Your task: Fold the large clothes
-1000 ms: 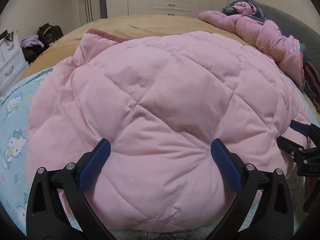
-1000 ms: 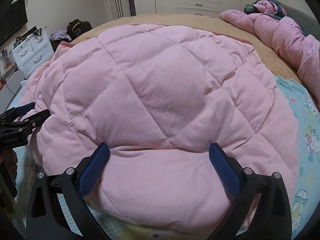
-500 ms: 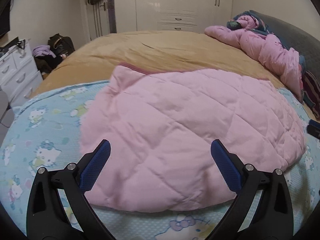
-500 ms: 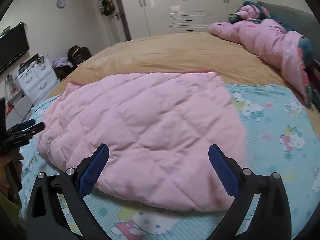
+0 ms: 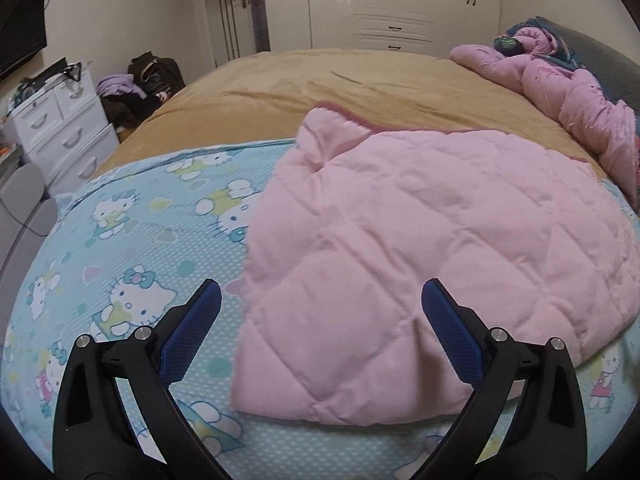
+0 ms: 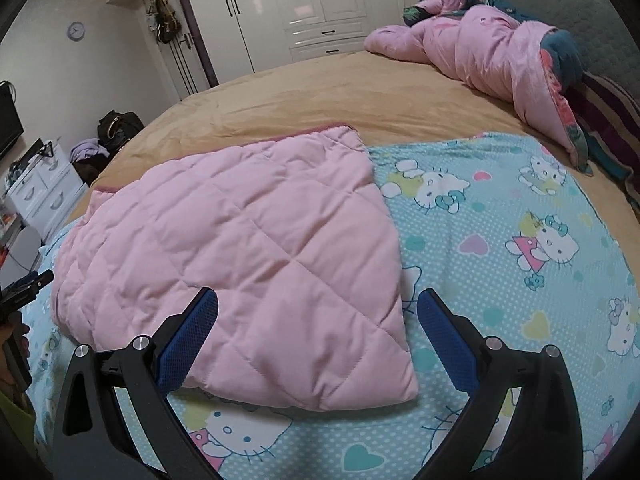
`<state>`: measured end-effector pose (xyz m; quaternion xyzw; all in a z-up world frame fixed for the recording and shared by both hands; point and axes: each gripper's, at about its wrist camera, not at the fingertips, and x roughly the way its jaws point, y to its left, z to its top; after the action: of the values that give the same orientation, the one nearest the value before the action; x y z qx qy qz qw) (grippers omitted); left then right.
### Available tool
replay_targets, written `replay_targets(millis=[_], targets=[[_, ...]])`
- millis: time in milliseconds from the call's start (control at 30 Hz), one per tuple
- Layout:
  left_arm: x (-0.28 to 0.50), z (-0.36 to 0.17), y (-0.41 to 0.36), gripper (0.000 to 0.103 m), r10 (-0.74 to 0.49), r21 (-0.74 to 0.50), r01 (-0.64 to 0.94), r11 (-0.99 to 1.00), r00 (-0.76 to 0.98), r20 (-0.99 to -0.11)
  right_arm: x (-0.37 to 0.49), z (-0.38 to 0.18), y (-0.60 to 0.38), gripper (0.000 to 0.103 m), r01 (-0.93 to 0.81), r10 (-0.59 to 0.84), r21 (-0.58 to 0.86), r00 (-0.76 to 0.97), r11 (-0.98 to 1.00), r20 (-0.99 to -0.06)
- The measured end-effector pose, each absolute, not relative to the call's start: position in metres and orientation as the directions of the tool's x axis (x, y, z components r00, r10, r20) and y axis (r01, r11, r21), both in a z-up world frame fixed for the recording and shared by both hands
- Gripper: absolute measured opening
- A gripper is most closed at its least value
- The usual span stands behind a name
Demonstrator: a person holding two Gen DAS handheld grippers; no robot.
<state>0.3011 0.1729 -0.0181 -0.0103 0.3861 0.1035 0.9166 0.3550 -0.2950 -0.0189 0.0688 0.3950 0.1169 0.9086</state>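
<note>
Left wrist view: the left gripper point(image 5: 320, 320) now sits higher and farther back than a second ago, when the pink quilted garment point(image 5: 420, 248) filled almost the whole picture and swelled up between the blue pads. Half a second ago it already lay flat; now more of the blue cartoon-cat sheet point(image 5: 132, 248) shows to its left. Both grippers were spread wide then and are spread wide now, holding nothing.

The garment lies folded into a rough rectangle on the sheet, its far edge reaching onto the tan bedspread point(image 5: 320, 80). Its long axis runs from the near edge of the bed away toward the white wardrobes point(image 5: 400, 4) — the end trimmed in darker pink points that way.

In the right wrist view the garment point(image 6: 248, 248) sits left of centre, and the right gripper point(image 6: 316, 332) hovers over its near right corner, fingers apart. The fabric is pale pink, puffy, stitched in a diamond pattern, with soft creases and a thick folded near edge. The tip of the left gripper shows at the left edge — beside the garment.
</note>
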Motion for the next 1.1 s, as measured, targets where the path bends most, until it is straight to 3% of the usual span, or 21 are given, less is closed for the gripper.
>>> replay_targets(millis=[767,933,1100], targets=[[0.329,-0.049,0.197,0.095,0.126,0.008,-0.184,0.983,0.636,-0.761,0.386,-0.058,-0.283,0.099,-0.174,0.265,0.200,0.583,0.964,-0.768],[0.341,-0.057,0.204,0.095,0.081,-0.040,-0.175,0.984,0.633,-0.770,0.396,-0.068,-0.285,0.099,-0.170,0.295,0.241,0.558,0.956,-0.776],[0.353,-0.071,0.220,0.095,-0.033,-0.177,-0.180,0.968,0.606,-0.795,0.413,-0.086,-0.289,0.099,-0.164,0.374,0.338,0.491,0.927,-0.787]])
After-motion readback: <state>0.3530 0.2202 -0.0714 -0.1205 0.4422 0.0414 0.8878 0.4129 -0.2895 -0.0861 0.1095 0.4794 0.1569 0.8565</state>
